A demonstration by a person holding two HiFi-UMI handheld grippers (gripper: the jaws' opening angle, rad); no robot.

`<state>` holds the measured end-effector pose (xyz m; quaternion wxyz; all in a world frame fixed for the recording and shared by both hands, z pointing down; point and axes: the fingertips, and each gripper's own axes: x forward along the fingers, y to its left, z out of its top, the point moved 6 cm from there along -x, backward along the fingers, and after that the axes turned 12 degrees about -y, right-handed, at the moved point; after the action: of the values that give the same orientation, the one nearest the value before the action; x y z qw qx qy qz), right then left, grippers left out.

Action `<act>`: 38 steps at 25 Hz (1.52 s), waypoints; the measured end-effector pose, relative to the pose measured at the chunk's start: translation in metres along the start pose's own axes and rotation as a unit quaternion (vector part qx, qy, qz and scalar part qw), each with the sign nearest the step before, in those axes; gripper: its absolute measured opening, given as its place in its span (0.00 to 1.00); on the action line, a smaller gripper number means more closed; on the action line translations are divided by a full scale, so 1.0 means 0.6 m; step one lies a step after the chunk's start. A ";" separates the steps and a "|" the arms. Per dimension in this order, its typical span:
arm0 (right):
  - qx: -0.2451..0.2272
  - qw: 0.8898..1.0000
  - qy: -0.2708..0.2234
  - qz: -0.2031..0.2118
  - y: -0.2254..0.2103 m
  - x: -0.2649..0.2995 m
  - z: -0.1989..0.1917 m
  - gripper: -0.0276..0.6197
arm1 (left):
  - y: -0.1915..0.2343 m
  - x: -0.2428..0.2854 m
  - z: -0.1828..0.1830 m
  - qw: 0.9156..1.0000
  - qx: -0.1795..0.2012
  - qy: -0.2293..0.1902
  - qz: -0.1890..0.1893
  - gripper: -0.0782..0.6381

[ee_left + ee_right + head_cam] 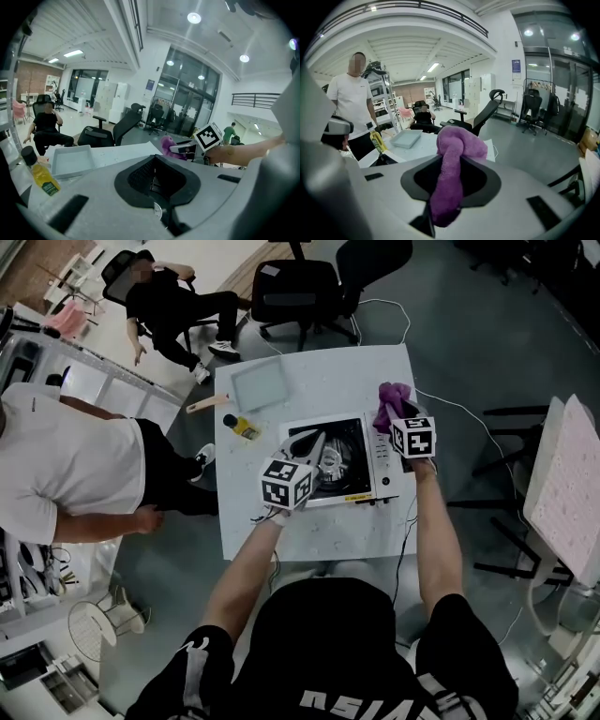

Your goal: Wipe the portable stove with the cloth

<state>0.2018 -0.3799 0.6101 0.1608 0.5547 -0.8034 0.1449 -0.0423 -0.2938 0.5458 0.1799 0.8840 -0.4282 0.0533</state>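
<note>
Currently I have both forearms stretched out over the white worktop [328,381]. On my left, the left gripper [312,442] angles downward above the left part of the portable stove [361,442]. Its jaws are drawn together with nothing between them, and I cannot tell whether the tips touch the stove top. On my right, the right gripper [396,420] points down and away, just off the stove's far right corner, with its jaws pinching the cloth [394,397].

The stove sits in the middle of the worktop. It has a white casing, a dark square top and a metal burner ring at its centre. The cloth is purple and bunched into a thick roll. One end runs down between the right gripper's jaws and the rest bulges out past the tips, beside that far right corner of the stove rather than on its top.

Left of the stove a small bottle [242,426] with a dark cap stands upright, holding yellow liquid. Just beyond it lies a shallow pale tray [258,385], with only its bare floor showing.
</note>
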 end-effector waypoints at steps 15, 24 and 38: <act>-0.022 0.999 -0.041 0.005 0.160 -0.222 0.003 0.21 | -0.060 -0.238 -0.013 0.998 0.003 -0.056 0.022 0.12; -0.032 0.997 -0.064 0.030 0.281 -0.348 -0.008 0.21 | -0.107 -0.359 -0.043 0.997 0.000 -0.076 0.032 0.12; -0.026 0.996 -0.085 0.032 0.336 -0.463 -0.046 0.21 | -0.155 -0.427 -0.075 0.996 0.009 -0.079 0.027 0.12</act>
<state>0.1081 -0.0651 0.5076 0.1020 0.5347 -0.8349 0.0814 -0.1283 -0.0357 0.4988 0.1359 0.8753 -0.4641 -0.0081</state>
